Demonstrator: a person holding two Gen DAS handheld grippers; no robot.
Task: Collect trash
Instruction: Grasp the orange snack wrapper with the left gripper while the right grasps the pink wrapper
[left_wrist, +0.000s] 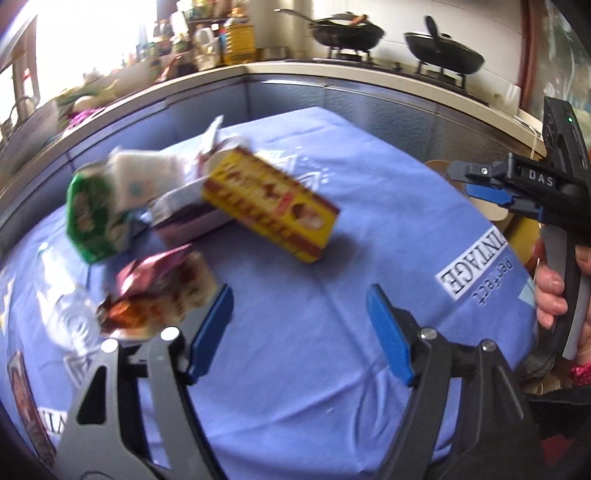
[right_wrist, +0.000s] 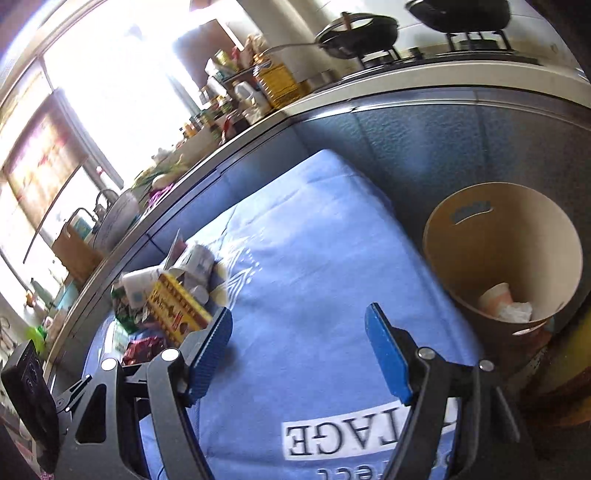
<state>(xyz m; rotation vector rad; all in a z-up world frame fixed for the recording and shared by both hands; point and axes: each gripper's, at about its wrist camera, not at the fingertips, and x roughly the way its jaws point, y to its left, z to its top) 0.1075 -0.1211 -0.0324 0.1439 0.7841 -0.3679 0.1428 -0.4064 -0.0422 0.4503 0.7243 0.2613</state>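
A heap of trash lies on the blue cloth (left_wrist: 303, 369) ahead of my left gripper (left_wrist: 299, 295): a yellow-and-red box (left_wrist: 271, 206), a green packet (left_wrist: 94, 221), a white tissue pack (left_wrist: 144, 177), a red-brown wrapper (left_wrist: 159, 295) and a clear plastic bottle (left_wrist: 72, 317). Both of that gripper's blue pads stand apart with only cloth between them. My right gripper (right_wrist: 299, 314) is open too, over bare cloth, with the tan round bin (right_wrist: 502, 258) to its right. A cup and crumpled paper (right_wrist: 506, 302) lie in the bin. The yellow box (right_wrist: 177, 306) sits left of it.
A kitchen counter (left_wrist: 332, 74) curves behind the table, carrying two black woks (left_wrist: 347, 33) on a stove, an oil bottle (left_wrist: 238, 37) and jars. A hand (left_wrist: 550, 291) holds the right gripper (left_wrist: 461, 181) at the table's right edge. A sink tap (right_wrist: 105, 199) stands far left.
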